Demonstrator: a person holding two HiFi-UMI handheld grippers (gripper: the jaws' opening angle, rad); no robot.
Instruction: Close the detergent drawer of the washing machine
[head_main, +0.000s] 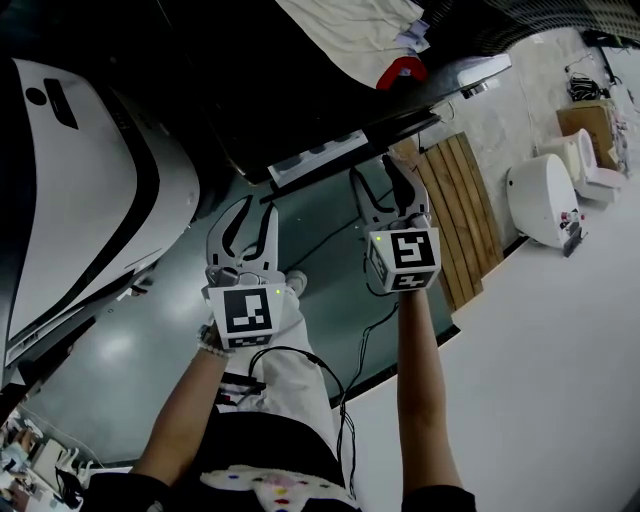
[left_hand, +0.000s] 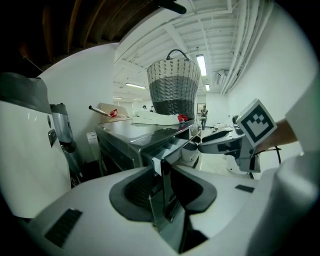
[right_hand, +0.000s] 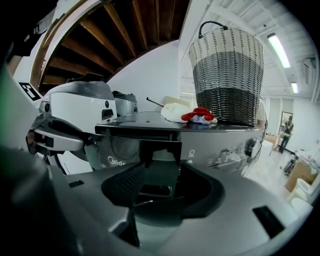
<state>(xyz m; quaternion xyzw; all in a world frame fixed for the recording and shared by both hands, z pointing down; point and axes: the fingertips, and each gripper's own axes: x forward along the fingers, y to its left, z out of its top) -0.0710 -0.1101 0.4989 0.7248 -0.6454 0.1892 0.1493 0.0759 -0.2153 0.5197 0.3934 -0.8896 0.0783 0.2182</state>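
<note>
Left gripper (head_main: 252, 215) nearest, jaws apart, nothing pinched. Beside it the right gripper (head_main: 380, 185), jaws also spread and empty, lined up on the detergent drawer (right_hand: 156, 150). The drawer juts out of the washing machine (right_hand: 225, 145) at the front's top edge, toward its left end. Open floor (head_main: 120, 350) lies beneath both. At the back, a wicker basket (right_hand: 227, 75) stands on the machine's top.
</note>
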